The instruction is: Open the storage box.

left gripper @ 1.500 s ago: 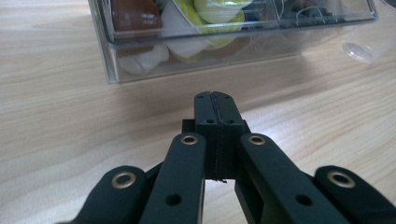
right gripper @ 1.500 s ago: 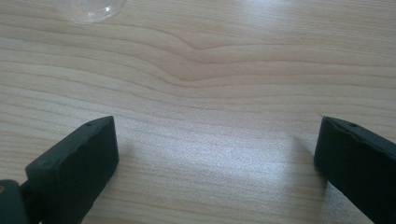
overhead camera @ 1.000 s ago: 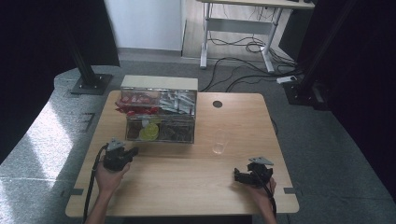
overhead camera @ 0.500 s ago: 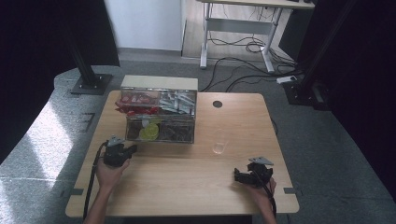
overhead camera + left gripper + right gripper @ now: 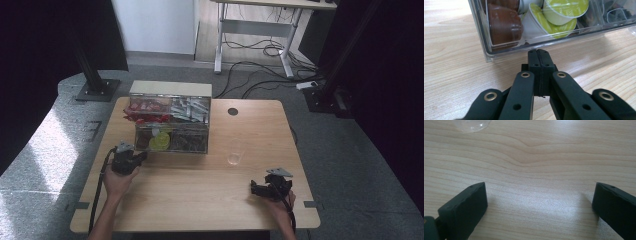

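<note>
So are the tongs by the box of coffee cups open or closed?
Closed. The left tongs have both black jaws pressed flat together with nothing between them, tips just short of the clear box holding the pods.

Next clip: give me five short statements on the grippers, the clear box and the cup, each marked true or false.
1. The left gripper has its jaws shut with nothing between them. True.
2. The right gripper is clamped on the clear plastic cup. False: its jaws stand wide open over bare wooden table.
3. The clear plastic organiser box holds brown and lime-green capsules. True.
4. The left gripper reaches inside the box. False: its tips sit outside the front wall.
5. The cup stands right of the box. True.
</note>
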A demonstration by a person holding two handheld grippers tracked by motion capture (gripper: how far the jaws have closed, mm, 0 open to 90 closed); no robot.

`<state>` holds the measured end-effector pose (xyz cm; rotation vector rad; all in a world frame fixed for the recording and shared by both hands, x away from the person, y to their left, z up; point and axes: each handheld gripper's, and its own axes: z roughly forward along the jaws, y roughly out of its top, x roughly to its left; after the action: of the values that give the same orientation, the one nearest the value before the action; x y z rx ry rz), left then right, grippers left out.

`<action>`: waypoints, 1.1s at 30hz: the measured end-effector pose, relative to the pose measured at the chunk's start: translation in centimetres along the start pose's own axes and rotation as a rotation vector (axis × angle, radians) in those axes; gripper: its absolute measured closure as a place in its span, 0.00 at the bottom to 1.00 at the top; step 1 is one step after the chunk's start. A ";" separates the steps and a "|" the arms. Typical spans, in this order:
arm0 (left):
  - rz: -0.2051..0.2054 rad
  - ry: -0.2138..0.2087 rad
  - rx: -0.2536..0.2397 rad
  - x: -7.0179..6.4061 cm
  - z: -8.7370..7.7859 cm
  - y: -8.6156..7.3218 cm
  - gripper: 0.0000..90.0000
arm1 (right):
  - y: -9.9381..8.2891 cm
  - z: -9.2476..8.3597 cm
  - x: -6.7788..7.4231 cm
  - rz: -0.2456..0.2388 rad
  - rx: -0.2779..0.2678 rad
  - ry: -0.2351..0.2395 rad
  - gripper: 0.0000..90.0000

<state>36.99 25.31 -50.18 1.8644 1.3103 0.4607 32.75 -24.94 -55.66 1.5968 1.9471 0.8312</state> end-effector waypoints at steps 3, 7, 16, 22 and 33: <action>-0.003 0.000 -0.006 0.0 -0.3 0.1 1.00 | 0.0 0.0 0.0 0.000 0.000 0.000 0.00; -0.004 0.009 -0.009 0.0 -0.5 0.0 1.00 | 0.0 0.0 0.0 0.000 0.000 0.000 0.00; -0.011 0.005 -0.057 0.0 -1.5 0.4 1.00 | 0.0 0.0 0.0 0.001 0.001 0.000 0.00; -0.022 -0.003 -0.064 0.2 -1.9 0.5 1.00 | 0.0 0.0 0.0 0.001 0.001 0.000 0.00; -0.019 -0.003 -0.089 -0.3 -2.5 2.2 1.00 | 0.0 0.0 0.0 0.005 -0.001 -0.004 0.00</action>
<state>36.51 25.69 -46.93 1.7769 1.2845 0.4984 32.73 -24.98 -55.66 1.6021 1.9398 0.8302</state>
